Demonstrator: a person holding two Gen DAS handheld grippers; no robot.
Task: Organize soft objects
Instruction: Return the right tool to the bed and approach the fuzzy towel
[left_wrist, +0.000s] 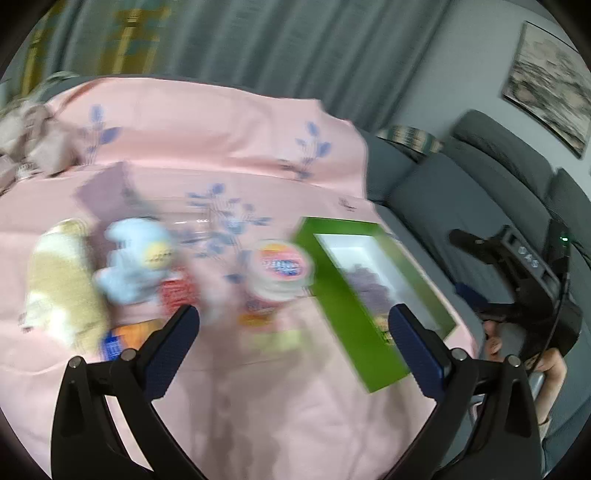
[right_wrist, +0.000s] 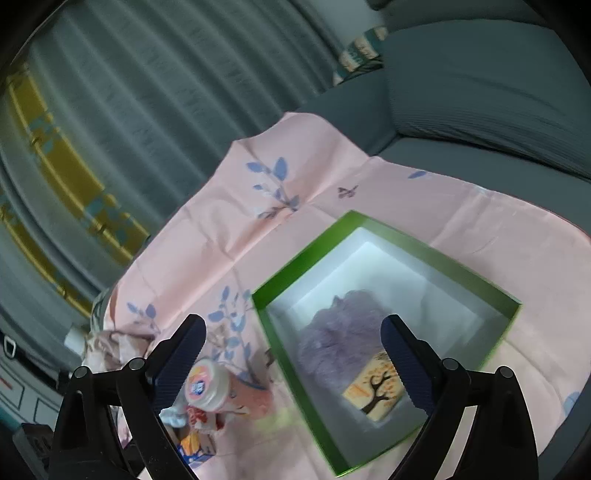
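Observation:
A green box (right_wrist: 388, 229) with a white inside lies on the pink cloth; in it rest a fluffy purple soft thing (right_wrist: 340, 332) and a small pad printed with a tree (right_wrist: 376, 391). My right gripper (right_wrist: 293, 325) hangs open above that box, nothing between its fingers. In the blurred left wrist view my left gripper (left_wrist: 293, 314) is open over the cloth, empty. Ahead of it on the left lie a light blue plush toy (left_wrist: 136, 258) and a beige-and-white plush (left_wrist: 59, 280). The green box (left_wrist: 343, 306) shows on the right.
A round lidded tub (left_wrist: 280, 269) stands on the pink leaf-print cloth (left_wrist: 229, 406), with red and orange packets (left_wrist: 177, 295) near it. A grey sofa (left_wrist: 461, 192) sits at the right, curtains (left_wrist: 221, 40) behind. The other gripper's body (left_wrist: 532, 280) and a hand (left_wrist: 550, 380) show far right.

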